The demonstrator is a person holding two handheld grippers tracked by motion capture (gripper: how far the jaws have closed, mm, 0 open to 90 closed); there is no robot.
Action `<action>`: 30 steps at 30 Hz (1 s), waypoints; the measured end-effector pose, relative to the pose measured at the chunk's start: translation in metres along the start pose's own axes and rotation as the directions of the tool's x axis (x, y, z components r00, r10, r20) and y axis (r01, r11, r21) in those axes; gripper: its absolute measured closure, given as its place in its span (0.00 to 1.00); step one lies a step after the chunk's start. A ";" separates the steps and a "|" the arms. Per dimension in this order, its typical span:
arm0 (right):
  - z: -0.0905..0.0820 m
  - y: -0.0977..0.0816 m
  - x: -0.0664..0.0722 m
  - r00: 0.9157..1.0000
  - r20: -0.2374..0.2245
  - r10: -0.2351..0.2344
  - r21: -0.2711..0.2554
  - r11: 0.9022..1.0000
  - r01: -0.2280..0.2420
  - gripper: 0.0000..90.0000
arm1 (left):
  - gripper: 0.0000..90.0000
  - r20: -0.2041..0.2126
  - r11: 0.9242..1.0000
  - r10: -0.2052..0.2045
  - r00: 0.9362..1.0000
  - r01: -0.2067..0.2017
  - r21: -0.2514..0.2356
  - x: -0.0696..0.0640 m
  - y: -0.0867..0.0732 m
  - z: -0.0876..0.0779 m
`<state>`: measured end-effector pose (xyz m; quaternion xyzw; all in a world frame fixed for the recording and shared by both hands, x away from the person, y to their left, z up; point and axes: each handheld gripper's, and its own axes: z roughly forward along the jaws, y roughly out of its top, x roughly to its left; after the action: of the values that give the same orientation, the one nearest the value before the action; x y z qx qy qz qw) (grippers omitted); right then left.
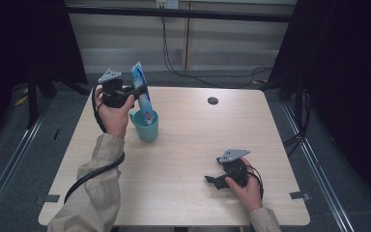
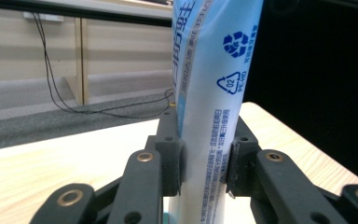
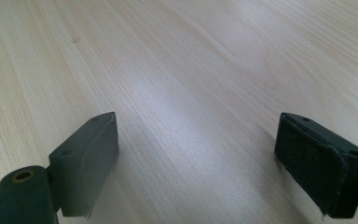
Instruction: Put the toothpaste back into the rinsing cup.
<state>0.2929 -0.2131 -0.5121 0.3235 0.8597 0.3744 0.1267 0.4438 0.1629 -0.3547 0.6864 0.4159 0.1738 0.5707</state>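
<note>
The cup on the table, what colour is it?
The cup is teal, clearest in the high view.

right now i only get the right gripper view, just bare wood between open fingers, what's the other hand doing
Observer: The left gripper is shut on a blue and white tube, held upright at the table's far left.
Operator: is the tube over anything
Observer: Yes, its lower end sits inside a teal cup standing on the table.
Operator: where am i relative to that cup
Observer: The right gripper rests near the front right of the table, well apart from the cup, fingers pointing left.
</note>
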 end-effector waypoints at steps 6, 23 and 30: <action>0.000 0.000 0.000 1.000 -0.001 -0.001 0.000 1.000 0.001 0.15 | 0.80 -0.018 1.000 -0.002 1.000 0.002 0.006 0.003 -0.007 0.003; 0.000 0.000 0.000 1.000 -0.004 -0.002 0.001 1.000 0.002 0.15 | 0.79 -0.058 1.000 -0.020 0.998 0.021 0.024 0.009 -0.026 0.010; 0.000 0.000 0.000 1.000 -0.004 -0.003 0.001 1.000 0.003 0.15 | 0.79 -0.061 0.999 -0.027 0.998 0.029 0.038 0.011 -0.035 0.013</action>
<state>0.2925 -0.2129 -0.5121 0.3217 0.8605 0.3747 0.1252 0.4468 0.1628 -0.3933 0.6859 0.4457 0.1784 0.5469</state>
